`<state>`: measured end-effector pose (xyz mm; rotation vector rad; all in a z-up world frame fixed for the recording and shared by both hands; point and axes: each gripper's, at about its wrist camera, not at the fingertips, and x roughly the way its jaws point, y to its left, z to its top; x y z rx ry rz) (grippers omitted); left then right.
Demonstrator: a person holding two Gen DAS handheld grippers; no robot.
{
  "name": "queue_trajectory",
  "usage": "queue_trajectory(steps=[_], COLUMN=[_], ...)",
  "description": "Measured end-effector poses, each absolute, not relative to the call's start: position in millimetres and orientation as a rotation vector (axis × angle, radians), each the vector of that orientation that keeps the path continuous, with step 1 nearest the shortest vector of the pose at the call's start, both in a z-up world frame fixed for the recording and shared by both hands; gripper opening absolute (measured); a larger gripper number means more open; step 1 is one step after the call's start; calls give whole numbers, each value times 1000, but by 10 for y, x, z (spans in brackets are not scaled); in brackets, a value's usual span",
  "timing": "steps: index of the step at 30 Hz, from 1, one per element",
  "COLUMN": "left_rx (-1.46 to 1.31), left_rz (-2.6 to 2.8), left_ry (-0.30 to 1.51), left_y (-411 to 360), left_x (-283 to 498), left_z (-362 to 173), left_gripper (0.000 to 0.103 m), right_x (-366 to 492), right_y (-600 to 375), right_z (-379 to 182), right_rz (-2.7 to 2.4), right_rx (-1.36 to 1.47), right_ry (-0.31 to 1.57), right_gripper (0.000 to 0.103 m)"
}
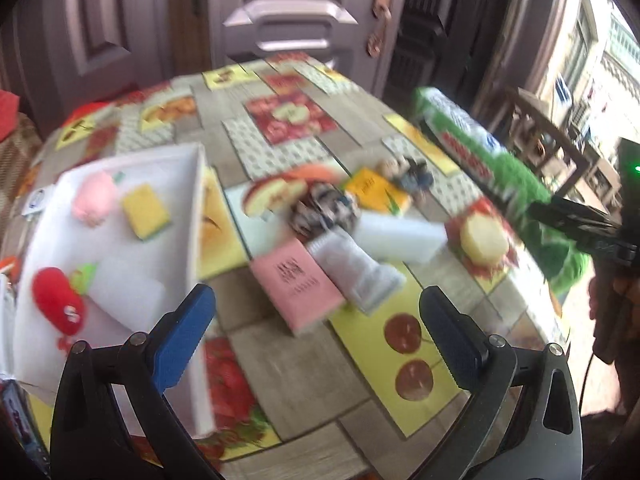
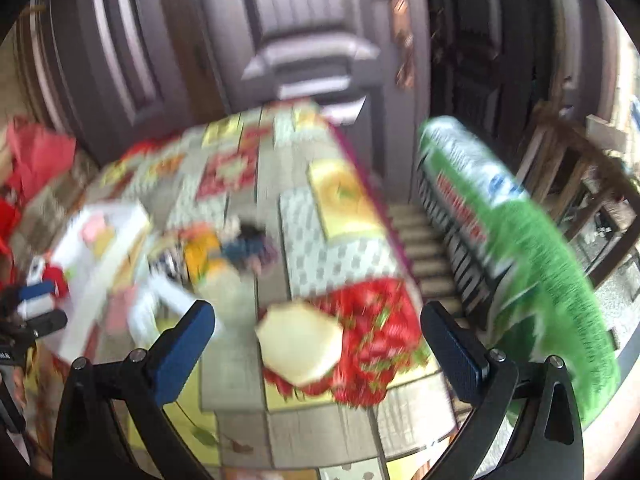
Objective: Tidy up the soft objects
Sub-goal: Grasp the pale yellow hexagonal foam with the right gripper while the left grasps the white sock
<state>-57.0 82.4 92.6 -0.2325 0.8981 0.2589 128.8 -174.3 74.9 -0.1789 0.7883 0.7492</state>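
Surface (image 1: 280,352): patterned cloth.
White tray (image 1: 176,160), left: holds yellow sponge (image 1: 145,210), red plush (image 1: 60,300).
Pink sponge (image 1: 298,286), centre, outside tray: likely light, squashy; grip across short sides.
Left gripper (image 1: 316,332), right gripper (image 2: 318,340): both spread, empty.

Daylight is coming in from the right, past the chair (image 1: 548,128), leaving the door (image 1: 280,12) dim. Motion blur is smearing both views, worst on the right wrist's table (image 2: 280,208). Fisheye curvature is bending the dark-vignetted edges.
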Motion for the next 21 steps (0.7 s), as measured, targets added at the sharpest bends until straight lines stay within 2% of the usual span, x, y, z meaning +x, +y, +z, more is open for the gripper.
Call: queue_trajectory(steps=[8, 10, 11, 18, 21], left_rx=[-258, -266, -267, -207, -197], left_rz=[287, 313, 319, 265, 233], left_ry=[970, 982, 986, 991, 999], left_y=[856, 896, 907, 828, 792], left_x=[-392, -340, -326, -115, -1], left_z=[694, 658, 648, 623, 597], left_gripper=[102, 102, 102, 102, 96], right_x=[1347, 1373, 1380, 1394, 1430], right_y=[-1367, -1294, -1266, -1304, -1334], right_z=[263, 185, 151, 137, 146], right_rz=[819, 824, 833, 894, 888], right_rx=[-339, -374, -388, -387, -358], right_ry=[851, 853, 860, 850, 857], right_gripper=[102, 87, 65, 61, 61])
